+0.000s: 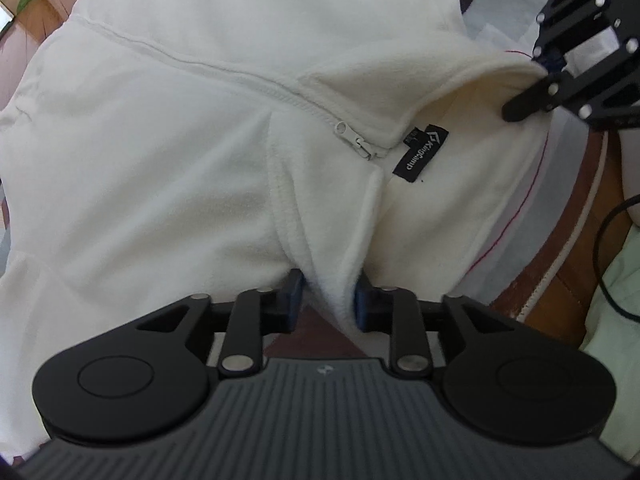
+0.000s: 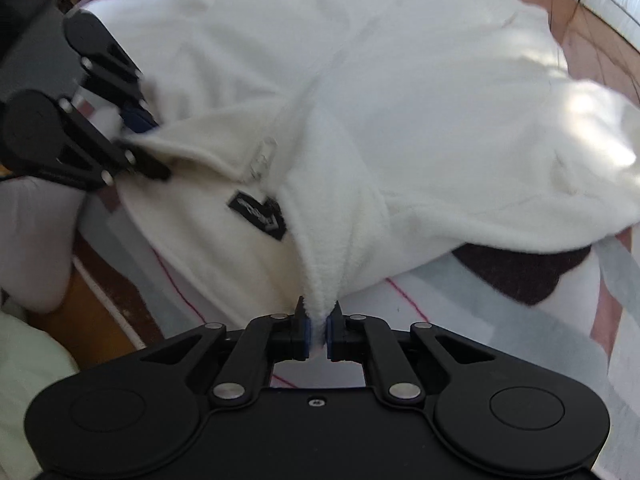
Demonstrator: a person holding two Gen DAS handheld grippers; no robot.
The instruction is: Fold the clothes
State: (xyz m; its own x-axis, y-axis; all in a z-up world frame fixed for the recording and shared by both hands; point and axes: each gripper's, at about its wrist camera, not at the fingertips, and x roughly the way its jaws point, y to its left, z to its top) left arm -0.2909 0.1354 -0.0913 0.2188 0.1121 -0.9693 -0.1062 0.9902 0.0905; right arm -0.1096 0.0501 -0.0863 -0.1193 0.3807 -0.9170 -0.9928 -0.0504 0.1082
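A white fleece jacket (image 1: 180,140) lies spread out, front up, with its zipper pull (image 1: 354,140) and black neck label (image 1: 422,148) showing at the collar. My left gripper (image 1: 327,300) has a thick fold of the collar between its blue pads and is shut on it. At the upper right my right gripper (image 1: 540,76) pinches the collar's other edge. In the right wrist view the right gripper (image 2: 318,336) is shut tight on a narrow fleece fold. The left gripper (image 2: 136,136) holds the jacket (image 2: 420,120) at the left, above the label (image 2: 260,216).
The jacket rests on a pale checked cloth with a red line (image 1: 516,216) over a wooden surface (image 1: 560,248). A dark garment (image 2: 520,272) pokes out beneath the fleece. A black cable (image 1: 604,240) and pale green fabric (image 1: 624,300) lie beside the table.
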